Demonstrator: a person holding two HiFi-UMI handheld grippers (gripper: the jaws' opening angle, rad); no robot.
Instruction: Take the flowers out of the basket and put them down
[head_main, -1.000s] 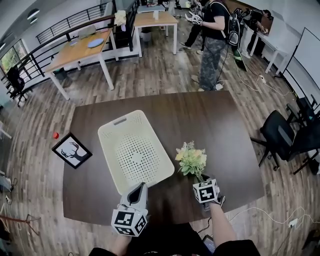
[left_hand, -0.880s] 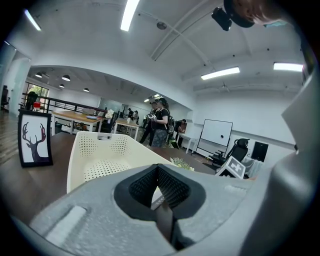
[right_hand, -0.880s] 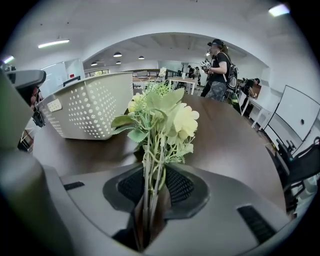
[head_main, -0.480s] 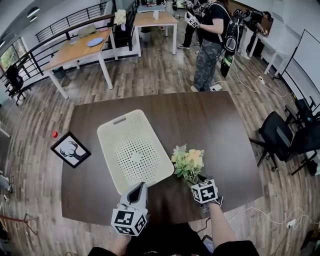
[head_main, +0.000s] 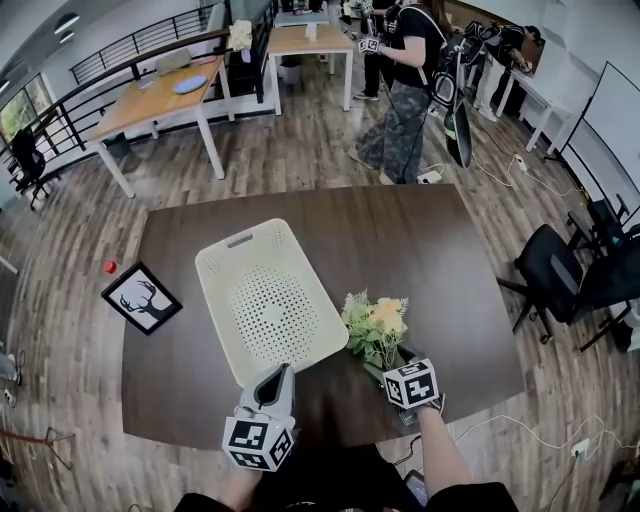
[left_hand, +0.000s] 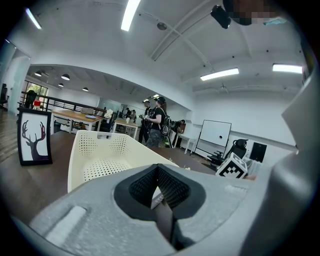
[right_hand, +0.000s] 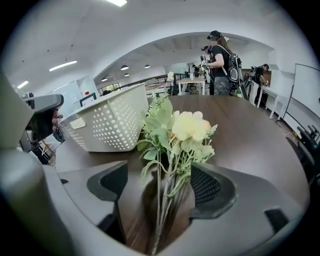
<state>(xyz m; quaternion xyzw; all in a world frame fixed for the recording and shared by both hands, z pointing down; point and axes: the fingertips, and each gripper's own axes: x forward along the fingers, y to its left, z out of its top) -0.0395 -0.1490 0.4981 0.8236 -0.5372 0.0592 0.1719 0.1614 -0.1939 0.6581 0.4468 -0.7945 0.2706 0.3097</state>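
Flowers, a small bunch of pale yellow artificial blooms with green leaves (head_main: 375, 325), are out of the basket. They are down at the dark brown wooden surface (head_main: 430, 240), just beside the near right corner of the cream perforated plastic basket (head_main: 215, 285). Heads point away from you, stems run back toward you.

Your right gripper (head_main: 388, 362) sits behind the bunch. In the right gripper view its fingers (right_hand: 210, 187) are spread wide. The thin green stems pass down the middle of the gap, and neither pad presses on them. Leaves come near the right-hand pad; contact there is unclear. The yellow bloom (right_hand: 187, 125) sits ahead of the right gripper (right_hand: 157, 182), and the basket's holed wall (right_hand: 107, 125) is to its left, close to the leaves.

Your left gripper (head_main: 280, 373) is at the basket's near rim. In the left gripper view its fingers (left_hand: 172, 187) are closed together, with a pale sliver of rim pinched between the pads. The basket (left_hand: 80, 160) is upright and has nothing inside.

A black-framed deer picture (head_main: 143, 298) is at the surface's left edge, well apart from the basket. It stands upright in the left gripper view (left_hand: 34, 136).

A person in camouflage trousers with a backpack (head_main: 400, 100) is on the wooden floor beyond the far edge.
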